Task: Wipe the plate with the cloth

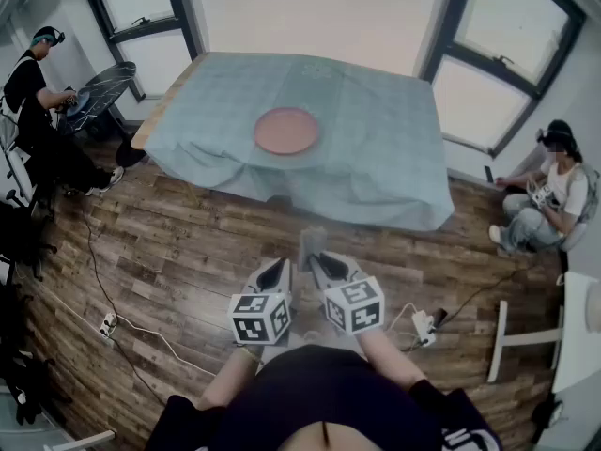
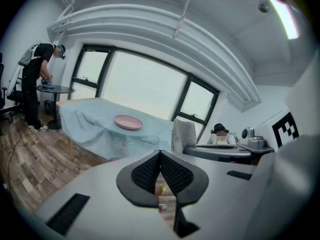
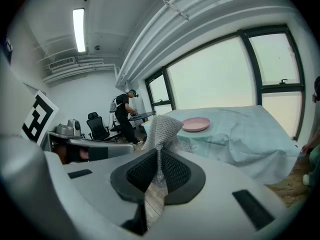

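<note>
Right fingers [image 3: 176, 173] clamped on the cloth [image 3: 161, 129]: grey knit, pinched to a narrow neck between the pads, the rest bunched up above the tips. Left fingers [image 2: 176, 174] tip to tip, nothing gripped.

Left gripper [image 1: 279, 272] and right gripper [image 1: 321, 269] sit side by side, close together, just ahead of the holder's torso [image 1: 319, 402]. Both are over the floor [image 1: 178, 242], angled a little down toward the desk. Marker cubes face the head camera.

Plate [image 1: 286, 131]: pink, round, flat on the desk [image 1: 160, 111], roughly mid-desk, well apart from both grippers. Cloth not touching plate.

Desk is under a pale teal cover [image 1: 394, 172] that drapes over the near and right edges. Wood edge shows on the left side.

Around:
- floor is dark wood plank
- power strip [image 1: 424, 325] with cable on the floor, near right of the right gripper
- another strip [image 1: 108, 325] near left
- standing person [image 1: 33, 92], far left, dark clothes, at a small round table [image 1: 99, 90]
- seated person [image 1: 549, 195] on the floor at right, by the window [image 1: 488, 92]
- white frame [image 1: 526, 341] near right
</note>
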Motion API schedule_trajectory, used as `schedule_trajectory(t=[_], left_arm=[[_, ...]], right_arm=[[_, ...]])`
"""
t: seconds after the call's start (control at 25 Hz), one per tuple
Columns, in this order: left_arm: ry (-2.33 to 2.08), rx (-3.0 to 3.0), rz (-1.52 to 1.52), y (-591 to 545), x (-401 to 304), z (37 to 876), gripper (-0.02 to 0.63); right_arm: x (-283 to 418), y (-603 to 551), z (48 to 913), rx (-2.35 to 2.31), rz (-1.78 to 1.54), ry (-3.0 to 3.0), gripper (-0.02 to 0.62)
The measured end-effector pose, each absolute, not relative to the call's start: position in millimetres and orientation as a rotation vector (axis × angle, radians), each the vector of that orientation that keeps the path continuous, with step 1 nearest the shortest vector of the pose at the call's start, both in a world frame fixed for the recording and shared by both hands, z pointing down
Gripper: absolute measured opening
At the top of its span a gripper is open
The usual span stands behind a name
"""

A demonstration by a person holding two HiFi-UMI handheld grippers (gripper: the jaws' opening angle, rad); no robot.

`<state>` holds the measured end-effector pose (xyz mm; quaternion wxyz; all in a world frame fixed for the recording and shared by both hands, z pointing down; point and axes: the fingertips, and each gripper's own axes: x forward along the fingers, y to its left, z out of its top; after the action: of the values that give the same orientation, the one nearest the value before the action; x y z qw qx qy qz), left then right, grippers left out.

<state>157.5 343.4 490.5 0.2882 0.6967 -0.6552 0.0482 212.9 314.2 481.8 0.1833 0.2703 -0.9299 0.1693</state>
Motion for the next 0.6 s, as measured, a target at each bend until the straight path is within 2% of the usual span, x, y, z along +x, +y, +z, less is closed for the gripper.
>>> schedule_trajectory(t=[0.6], left_arm=[[-1.774, 1.795, 0.053, 360, 162, 491, 0.014]], right_arm=[[220, 333, 484, 0.727, 0.44, -2.604, 0.032]])
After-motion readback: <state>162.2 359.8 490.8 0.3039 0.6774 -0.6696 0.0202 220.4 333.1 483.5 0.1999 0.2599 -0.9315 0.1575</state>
